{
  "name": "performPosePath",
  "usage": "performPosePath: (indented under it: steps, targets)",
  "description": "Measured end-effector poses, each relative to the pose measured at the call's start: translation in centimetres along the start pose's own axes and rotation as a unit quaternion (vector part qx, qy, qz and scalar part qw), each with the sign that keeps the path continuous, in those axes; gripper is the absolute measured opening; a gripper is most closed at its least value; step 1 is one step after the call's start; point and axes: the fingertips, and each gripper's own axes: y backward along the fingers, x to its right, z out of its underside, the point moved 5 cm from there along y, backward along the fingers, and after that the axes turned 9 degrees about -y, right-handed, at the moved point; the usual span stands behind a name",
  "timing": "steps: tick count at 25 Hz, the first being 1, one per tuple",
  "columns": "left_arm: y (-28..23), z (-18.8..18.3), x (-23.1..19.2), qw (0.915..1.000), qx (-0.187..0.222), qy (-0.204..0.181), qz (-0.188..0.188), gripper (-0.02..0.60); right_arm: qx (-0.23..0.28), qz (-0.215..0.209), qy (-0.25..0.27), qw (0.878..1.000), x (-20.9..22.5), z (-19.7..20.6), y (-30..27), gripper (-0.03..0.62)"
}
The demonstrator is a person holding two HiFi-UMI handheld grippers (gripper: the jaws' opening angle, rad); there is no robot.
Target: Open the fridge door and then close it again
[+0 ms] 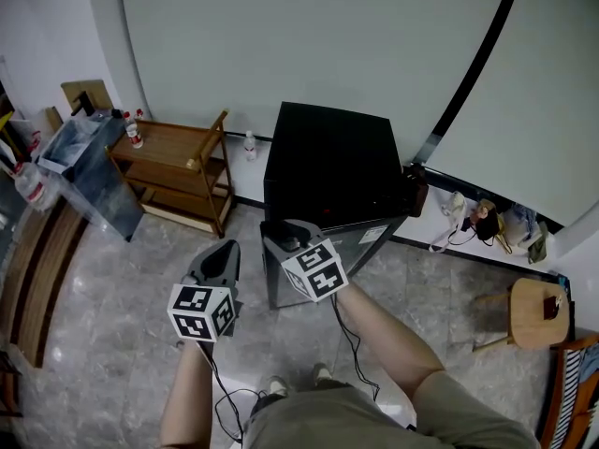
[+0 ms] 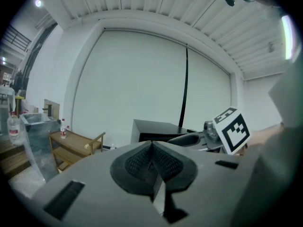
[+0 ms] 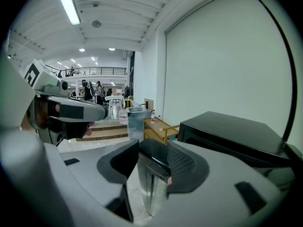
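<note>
Straddling fridge door (image 1: 372,241) top-left corner, R hand-held gripper (image 1: 281,233) w/ jaws spread; L hand-held gripper (image 1: 224,254) pressed together, empty, left of it.

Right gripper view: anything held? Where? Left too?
Left gripper: shut, empty. The right gripper has the silver door edge of the black fridge between its jaws, near its top; whether they grip it cannot be told.

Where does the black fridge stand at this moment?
In the head view the black fridge stands at the centre by the white wall; the wooden cart is to its left, the right gripper at its front.
</note>
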Motion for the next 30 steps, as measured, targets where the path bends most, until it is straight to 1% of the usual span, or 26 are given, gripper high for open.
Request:
performPosePath:
  steps: [5, 12, 20, 27, 30]
  targets:
    - [-1.3, 0.1, -0.2, 1.0, 0.0, 0.006, -0.002, 0.006, 0.003, 0.012, 0.002, 1.0, 0.9, -0.5, -1.2, 0.17]
    - [-3.3, 0.2, -0.2, 1.0, -0.007, -0.001, -0.005, 0.008, -0.001, 0.041, 0.032, 0.999, 2.2, -1.2, -3.0, 0.17]
    - [-4.4, 0.2, -0.3, 0.9999, -0.011, -0.006, -0.005, 0.008, -0.003, 0.066, 0.029, 0.997, 3.8, -2.0, -4.9, 0.17]
    - [-5.2, -0.1, -0.9, 0.9998, -0.011, -0.005, -0.016, 0.006, -0.015, 0.085, 0.013, 0.996, 4.6, -2.8, -6.2, 0.166]
    - [-5.3, -0.2, -0.9, 0.9998, -0.011, -0.006, -0.017, 0.008, -0.014, 0.101, 0.02, 0.995, 5.1, -3.0, -6.8, 0.166]
